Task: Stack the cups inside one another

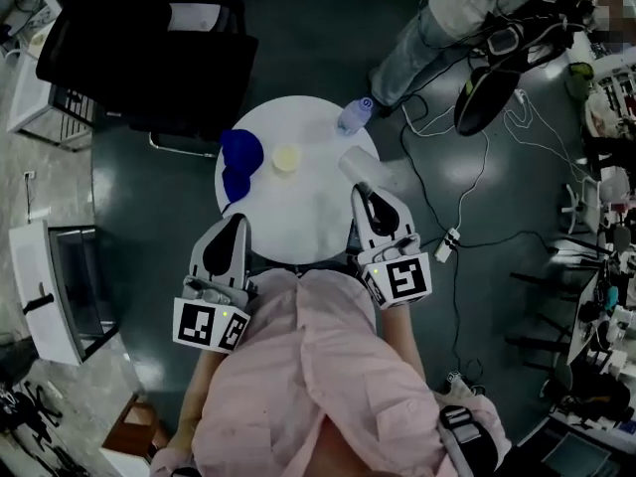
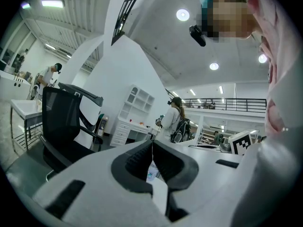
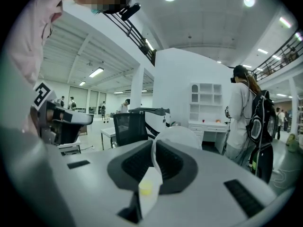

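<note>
A round white table [image 1: 298, 227] holds two blue cups [image 1: 240, 162] at its left edge, a pale yellow cup [image 1: 286, 157] beside them and a clear cup [image 1: 354, 115] at the far rim. My right gripper [image 1: 362, 189] reaches over the table's right side. It is shut on the wall of a white cup [image 1: 355, 166], which shows as a pale dome [image 3: 177, 135] past the pads [image 3: 154, 150]. The yellow cup [image 3: 145, 188] appears low between the jaws. My left gripper [image 1: 238, 225] hovers at the near-left rim, its jaws [image 2: 152, 148] shut and empty; the clear cup [image 2: 151, 171] shows below them.
A black office chair [image 1: 149, 58] stands behind the table at the left. A person's legs [image 1: 437, 28] and tangled cables [image 1: 477, 197] occupy the floor to the right. A white cabinet [image 1: 40, 266] sits at the far left.
</note>
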Demonstrator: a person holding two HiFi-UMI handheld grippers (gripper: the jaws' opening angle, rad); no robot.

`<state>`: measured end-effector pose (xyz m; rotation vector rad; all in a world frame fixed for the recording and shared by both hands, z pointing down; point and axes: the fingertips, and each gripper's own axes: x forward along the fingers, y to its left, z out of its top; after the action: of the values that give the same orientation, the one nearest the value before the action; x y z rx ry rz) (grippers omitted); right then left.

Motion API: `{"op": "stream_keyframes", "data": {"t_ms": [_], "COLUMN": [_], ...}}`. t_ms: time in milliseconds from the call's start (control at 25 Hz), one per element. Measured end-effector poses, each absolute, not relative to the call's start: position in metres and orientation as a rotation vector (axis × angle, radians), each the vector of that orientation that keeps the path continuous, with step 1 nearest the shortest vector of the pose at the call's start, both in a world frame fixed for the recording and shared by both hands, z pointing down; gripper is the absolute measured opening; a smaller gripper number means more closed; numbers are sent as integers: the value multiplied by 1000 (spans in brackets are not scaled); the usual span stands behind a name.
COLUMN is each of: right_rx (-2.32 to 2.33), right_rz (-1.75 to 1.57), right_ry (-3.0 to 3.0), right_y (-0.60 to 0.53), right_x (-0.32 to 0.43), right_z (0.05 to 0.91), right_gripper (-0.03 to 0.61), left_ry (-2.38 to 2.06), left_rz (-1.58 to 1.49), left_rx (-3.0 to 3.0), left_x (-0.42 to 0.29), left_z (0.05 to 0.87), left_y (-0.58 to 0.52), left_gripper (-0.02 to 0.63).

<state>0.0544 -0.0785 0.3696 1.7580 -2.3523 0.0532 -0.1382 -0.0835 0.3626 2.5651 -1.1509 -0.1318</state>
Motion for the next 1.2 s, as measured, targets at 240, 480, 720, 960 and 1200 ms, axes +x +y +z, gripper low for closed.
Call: {"op": "stream_keyframes", "data": {"t_ms": [240,480,720,960,1200], "right_rx": [1722,1729,1767,1777,1739], "right_rz": [87,103,117,109,73], "right_ry": [-2368,-2342,-2309,-2301,-2314], "right_y": [-79,-72,-63,-62,-65], "right_x": [44,50,60,64,61], "right_z": [375,372,371,367,369], "right_gripper": [43,43,43,43,43], "left_ry": [-1109,-1005,-943,-928,-953], "left_rz": [-111,-95,-99,-98,-121], "left_rx": [2561,2599,2621,2634,2621], "left_x": [-132,-105,-91,-86,-91], "left_z": [369,368,367,363,365], "left_y": [-91,-94,-93,-93,-91], "left_gripper": [20,20,20,20,20]}}
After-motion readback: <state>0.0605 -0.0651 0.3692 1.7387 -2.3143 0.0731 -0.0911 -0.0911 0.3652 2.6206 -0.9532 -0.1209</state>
